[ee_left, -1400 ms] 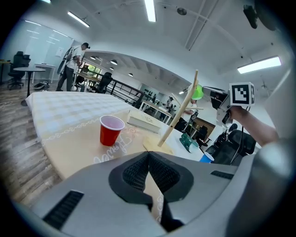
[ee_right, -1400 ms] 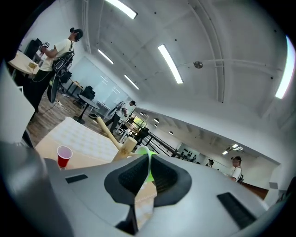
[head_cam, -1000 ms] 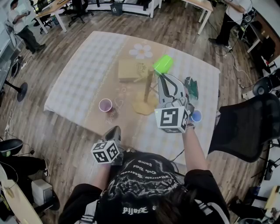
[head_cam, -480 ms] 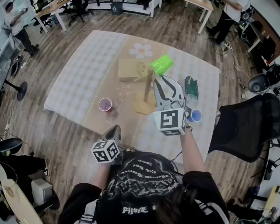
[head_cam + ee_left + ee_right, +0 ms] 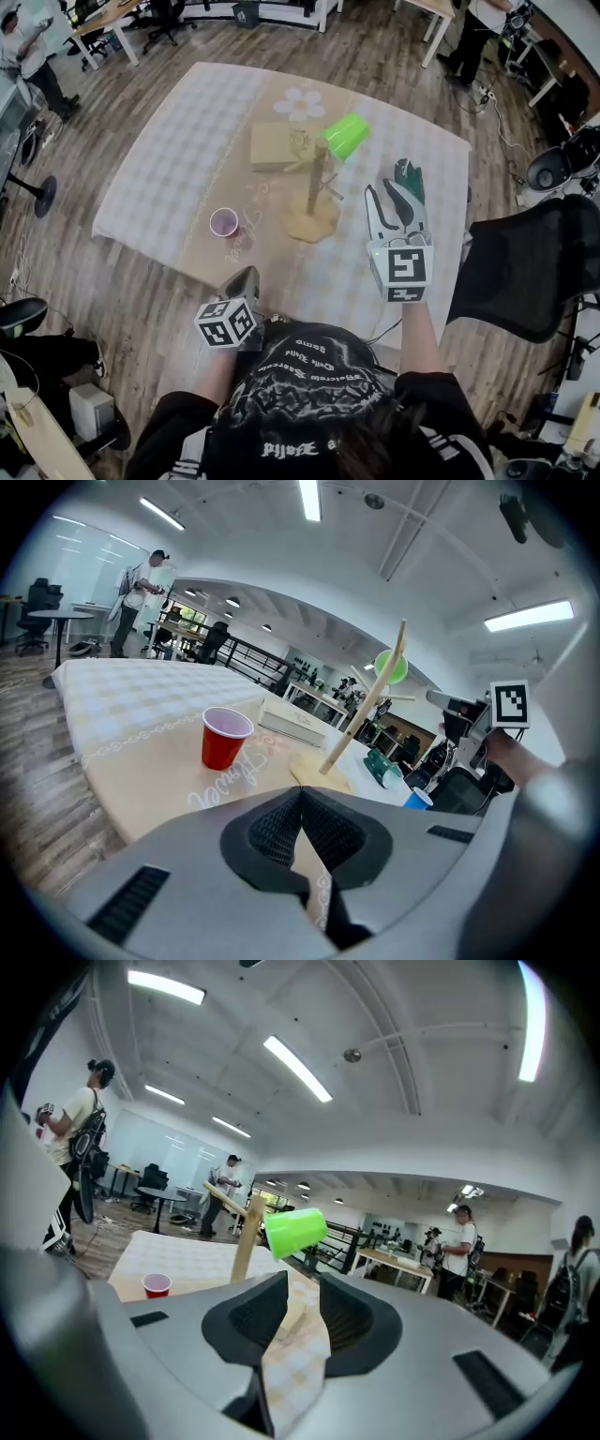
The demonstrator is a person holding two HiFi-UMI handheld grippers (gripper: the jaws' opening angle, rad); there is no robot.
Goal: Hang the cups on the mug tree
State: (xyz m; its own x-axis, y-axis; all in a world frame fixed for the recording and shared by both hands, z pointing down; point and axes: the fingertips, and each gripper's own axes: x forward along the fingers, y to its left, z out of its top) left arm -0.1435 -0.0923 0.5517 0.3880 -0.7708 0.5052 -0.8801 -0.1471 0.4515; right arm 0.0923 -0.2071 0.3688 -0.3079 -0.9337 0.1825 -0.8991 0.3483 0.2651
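**While gripping nothing, both close to the mug tree**

Near the middle of the table with its checked cloth: the mug tree, a wooden pole on a round flat base. Up on a top peg of the mug tree, on its far right side: the green cup, tipped over on its side. Hangs there, clear of the cloth.

Left of the mug tree's base, a little apart from it: a red cup. Stands upright on the cloth with its mouth up.

Behind the mug tree, just beside it: a flat pale box. Farther behind the mug tree: a big flower print on the cloth. Right of the mug tree: a dark green thing, too small to tell what. Also right of the mug tree, in the left gripper view: a blue cup, with only its top peeking out. Far off to the right of the mug tree, past the table: a black chair.

Right of the mug tree and a bit nearer: the right gripper, held up over the cloth. Has its jaws spread apart. Grips nothing, with only checked cloth in the gap. Looks toward the green cup and the pole.

On the near side of the mug tree, well apart from it, by the table's near edge: the left gripper. Has its jaws pressed together at the tips. Grips nothing. Points toward the red cup and the mug tree.
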